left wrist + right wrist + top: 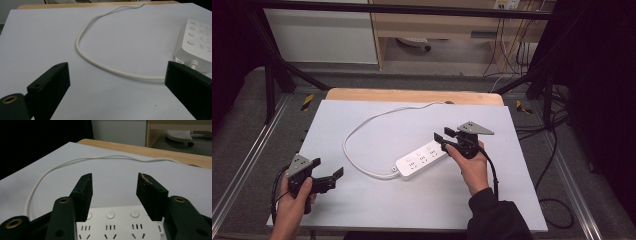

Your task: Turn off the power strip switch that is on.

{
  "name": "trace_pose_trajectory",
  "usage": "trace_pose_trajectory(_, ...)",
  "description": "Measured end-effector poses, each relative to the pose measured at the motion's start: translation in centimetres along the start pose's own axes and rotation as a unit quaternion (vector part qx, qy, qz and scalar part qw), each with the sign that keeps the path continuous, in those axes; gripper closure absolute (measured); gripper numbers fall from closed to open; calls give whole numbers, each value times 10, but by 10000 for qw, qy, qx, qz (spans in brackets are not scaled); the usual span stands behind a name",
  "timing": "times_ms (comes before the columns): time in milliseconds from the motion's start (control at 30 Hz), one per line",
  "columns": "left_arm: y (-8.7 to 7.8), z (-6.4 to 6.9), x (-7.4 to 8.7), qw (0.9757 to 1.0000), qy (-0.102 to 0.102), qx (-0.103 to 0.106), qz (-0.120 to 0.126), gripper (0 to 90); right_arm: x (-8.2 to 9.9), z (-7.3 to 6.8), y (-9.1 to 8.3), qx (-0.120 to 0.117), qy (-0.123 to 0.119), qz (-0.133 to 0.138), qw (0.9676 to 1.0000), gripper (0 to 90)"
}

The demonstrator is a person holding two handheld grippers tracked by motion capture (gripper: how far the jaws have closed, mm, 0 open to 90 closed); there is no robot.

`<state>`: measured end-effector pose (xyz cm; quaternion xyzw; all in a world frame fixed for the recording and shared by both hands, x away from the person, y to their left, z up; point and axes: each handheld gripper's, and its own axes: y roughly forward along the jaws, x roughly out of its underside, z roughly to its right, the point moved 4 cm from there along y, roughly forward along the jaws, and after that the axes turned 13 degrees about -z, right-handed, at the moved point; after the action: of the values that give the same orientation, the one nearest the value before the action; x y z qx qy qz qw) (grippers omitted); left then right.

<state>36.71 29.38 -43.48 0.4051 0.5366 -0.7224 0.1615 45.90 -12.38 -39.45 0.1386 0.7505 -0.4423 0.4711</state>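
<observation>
A white power strip [422, 159] with three sockets and round buttons lies slantwise on the white tabletop [412, 205]. Its white cable [357, 131] loops left and runs off toward the far edge. My right gripper [443, 135] hovers over the strip's right end, jaws apart with nothing pressed between them. In the right gripper view the strip [117, 227] lies just below the right gripper [115, 180]. My left gripper [328, 167] rests near the front left, wide open and empty. The left gripper view has the cable [82, 32] ahead of the left gripper [117, 75] and the strip [197, 42] at the right.
A wooden table edge [412, 95] shows beyond the white sheet. Black frame bars [277, 65] stand at both sides. Cables [557, 150] hang off the right, and a wooden shelf unit [437, 25] stands behind.
</observation>
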Motion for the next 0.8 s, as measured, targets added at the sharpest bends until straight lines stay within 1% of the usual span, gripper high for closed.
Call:
trace_pose_trajectory(33, 0, 0, 0, 10000, 27, 11, 10, 59, 0, -1, 1, 1, 6, 31, 10000, 535)
trace_pose_trajectory(67, -1, 1, 0, 10000, 49, 10, 9, 59, 0, -1, 1, 1, 6, 31, 10000, 535)
trace_pose_trajectory(100, -1, 1, 0, 10000, 51, 13, 13, 59, -1, -2, 2, -4, 7, 102, 9999, 609)
trace_pose_trajectory(133, -1, 2, 0, 10000, 62, 12, 16, 59, -1, -2, 2, -4, 7, 102, 9999, 609)
trace_pose_trajectory(167, -1, 2, 0, 10000, 69, 8, 17, 59, -1, -3, 3, -6, -9, 147, 9999, 641)
trace_pose_trajectory(200, 0, 2, 0, 10000, 68, 9, 26, 59, -2, -4, 4, 18, -45, 214, 9998, 704)
trace_pose_trajectory(233, 0, 2, 0, 10000, 85, -1, 14, 59, -2, -4, 4, 18, -45, 214, 9998, 704)
trace_pose_trajectory(267, 0, 3, 0, 10000, 80, 10, 18, 59, -2, -6, 6, 25, -72, 232, 9997, 755)
trace_pose_trajectory(300, 0, 3, 0, 10000, 91, 15, 16, 59, -2, -7, 7, 29, -123, 218, 9997, 769)
trace_pose_trajectory(333, 0, 3, 0, 9999, 101, 22, 13, 59, -2, -7, 7, 29, -123, 218, 9997, 769)
trace_pose_trajectory(367, 0, 4, 0, 9999, 110, 19, 11, 59, -1, -10, 8, 8, -203, 188, 9996, 797)
trace_pose_trajectory(400, 0, 4, 0, 9999, 118, 20, 8, 59, -1, -10, 8, 8, -203, 188, 9996, 797)
trace_pose_trajectory(467, 1, 5, 0, 9999, 129, 34, 7, 59, 0, -12, 11, -2, -282, 128, 9995, 817)
trace_pose_trajectory(500, 1, 5, 0, 9999, 134, 36, 10, 59, 2, -14, 13, -50, -305, 65, 9995, 833)
trace_pose_trajectory(533, 1, 5, 0, 9999, 136, 36, 12, 59, 2, -14, 13, -50, -305, 65, 9995, 833)
trace_pose_trajectory(567, 1, 5, 0, 9999, 130, 33, 15, 59, 3, -15, 15, -60, -314, -51, 9995, 841)
trace_pose_trajectory(600, 0, 5, -1, 9999, 123, 35, 17, 59, 3, -15, 15, -60, -314, -51, 9995, 841)
trace_pose_trajectory(633, 0, 5, -1, 9999, 122, 28, 20, 59, 6, -17, 18, -79, -315, -152, 9994, 857)
trace_pose_trajectory(800, 0, 4, 0, 9999, 110, 20, 14, 59, 8, -20, 21, -71, -412, -212, 9989, 879)
